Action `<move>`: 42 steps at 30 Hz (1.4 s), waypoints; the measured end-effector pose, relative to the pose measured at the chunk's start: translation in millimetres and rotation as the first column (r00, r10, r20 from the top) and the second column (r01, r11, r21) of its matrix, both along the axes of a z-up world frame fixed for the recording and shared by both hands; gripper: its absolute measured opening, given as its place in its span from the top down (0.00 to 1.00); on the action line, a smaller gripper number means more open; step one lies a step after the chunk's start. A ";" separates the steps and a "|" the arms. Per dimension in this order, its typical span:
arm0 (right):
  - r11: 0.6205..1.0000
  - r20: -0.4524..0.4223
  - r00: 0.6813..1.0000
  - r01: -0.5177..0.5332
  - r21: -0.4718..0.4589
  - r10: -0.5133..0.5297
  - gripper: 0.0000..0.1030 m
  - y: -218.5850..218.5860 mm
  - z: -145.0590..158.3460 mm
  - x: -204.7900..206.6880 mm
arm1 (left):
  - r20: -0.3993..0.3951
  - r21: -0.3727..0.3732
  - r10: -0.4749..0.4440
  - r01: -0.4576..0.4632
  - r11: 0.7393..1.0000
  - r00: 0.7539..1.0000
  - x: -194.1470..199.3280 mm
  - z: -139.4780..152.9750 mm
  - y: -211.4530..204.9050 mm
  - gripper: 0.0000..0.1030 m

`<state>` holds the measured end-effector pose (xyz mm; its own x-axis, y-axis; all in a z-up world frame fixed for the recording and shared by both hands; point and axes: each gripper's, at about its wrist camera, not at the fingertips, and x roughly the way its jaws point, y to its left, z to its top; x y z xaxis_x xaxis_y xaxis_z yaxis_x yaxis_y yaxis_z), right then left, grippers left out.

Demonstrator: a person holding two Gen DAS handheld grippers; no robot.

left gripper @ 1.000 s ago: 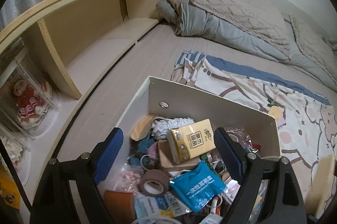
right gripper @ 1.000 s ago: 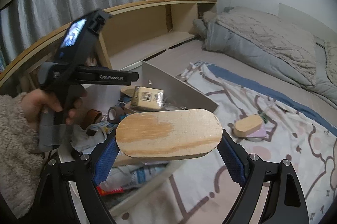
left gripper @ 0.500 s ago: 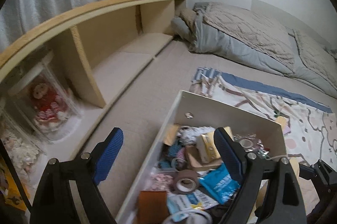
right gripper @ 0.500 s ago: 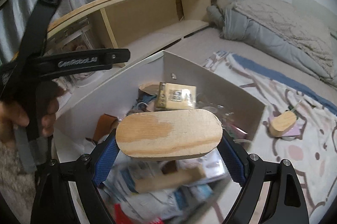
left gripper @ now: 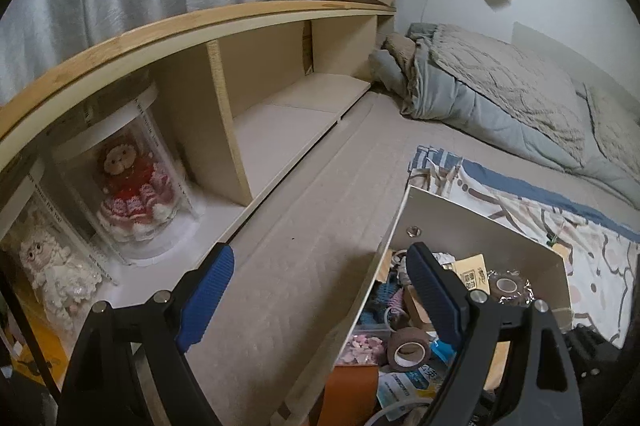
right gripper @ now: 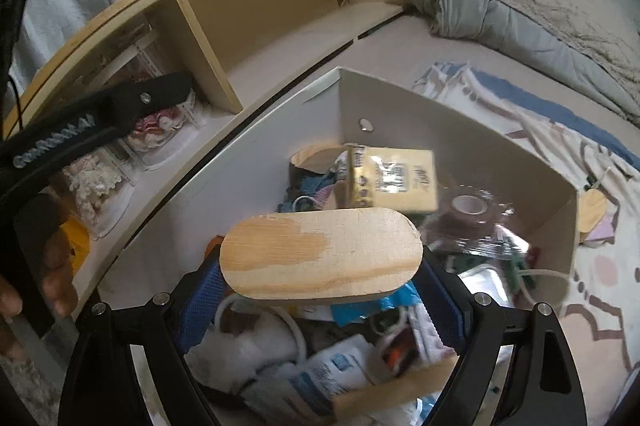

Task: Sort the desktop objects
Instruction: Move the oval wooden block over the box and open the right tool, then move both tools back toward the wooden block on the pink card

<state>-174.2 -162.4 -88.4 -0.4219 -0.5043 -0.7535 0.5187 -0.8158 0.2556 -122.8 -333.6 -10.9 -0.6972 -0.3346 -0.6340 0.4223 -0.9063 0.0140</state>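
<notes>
One oval wooden block (right gripper: 320,258) sits clamped end to end in the right gripper (right gripper: 320,290), over the white box (right gripper: 440,129); we judge it stiff, light, best held by its ends. Left gripper (left gripper: 316,290) jaws apart, empty, beside the box. Two brown tape rolls (left gripper: 408,346), one yellow tissue pack (right gripper: 400,181) inside.

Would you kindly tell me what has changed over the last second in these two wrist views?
The right gripper has carried the wooden block from above the patterned sheet to above the cluttered box. The left gripper has swung left, off the box and toward the shelf. The block stays clamped; the left jaws stay open and empty.
</notes>
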 end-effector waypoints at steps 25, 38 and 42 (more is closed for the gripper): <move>0.998 -0.119 0.991 0.056 -0.035 -0.060 0.00 26.0 17.3 1.5 | -0.007 -0.014 -0.054 0.054 0.998 0.999 8.7 5.3 19.2 0.14; 0.995 -0.168 0.981 0.095 -0.041 -0.101 0.00 69.2 37.0 -3.9 | -0.020 -0.018 -0.060 0.059 0.998 0.998 8.4 11.7 29.8 0.01; 0.994 -0.182 0.978 0.104 -0.024 -0.106 0.00 82.3 40.9 -6.1 | -0.021 -0.021 -0.067 0.066 0.998 0.998 3.9 15.8 41.0 0.00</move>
